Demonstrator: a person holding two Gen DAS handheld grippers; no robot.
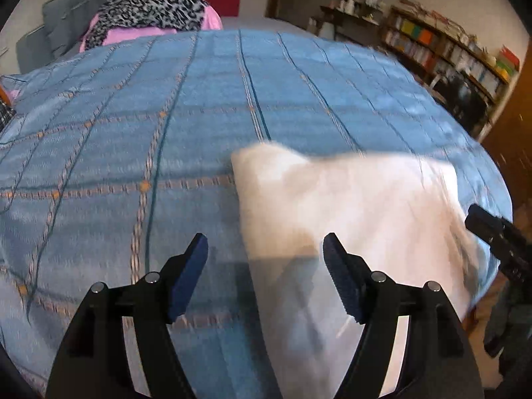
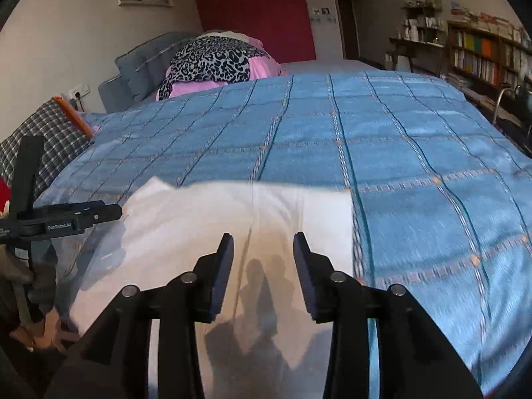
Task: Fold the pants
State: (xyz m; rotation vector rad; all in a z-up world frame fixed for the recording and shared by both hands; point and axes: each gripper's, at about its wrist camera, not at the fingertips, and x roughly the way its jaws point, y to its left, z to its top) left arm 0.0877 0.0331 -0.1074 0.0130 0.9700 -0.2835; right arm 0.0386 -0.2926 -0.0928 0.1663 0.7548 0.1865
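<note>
**Both grippers above white pants on a blue bedspread**

A bed covered by a blue quilted bedspread (image 2: pixel 415 153) with thin teal and orange grid lines fills both views. On it lie folded white fabric pants (image 2: pixel 232 219), blurred in both pictures.

The only readable writing is "GenRobot.AI", printed in white on the black body of the left gripper where it shows at the left edge of the right wrist view.

The left gripper (image 1: pixel 266 276) tilts steeply down toward the bed. Its two black fingers (image 1: pixel 189 276) with blue pads stand wide apart and grip nothing. The left edge of the pants runs below the gap between them; the left finger is over bare bedspread, the right finger over white cloth.

The right gripper (image 2: pixel 262 272) also angles down. Its fingers (image 2: pixel 222 272) stand moderately apart, empty, with the pants spreading beneath and ahead of both tips.

A person's hand (image 2: pixel 36 326) holds the left gripper's handle low at that view's left edge.

Beyond the fingers, at the bed's far end, lies a heap of leopard-print and pink fabric (image 2: pixel 216 60); to the right stands a wooden bookshelf (image 2: pixel 482 53).
</note>
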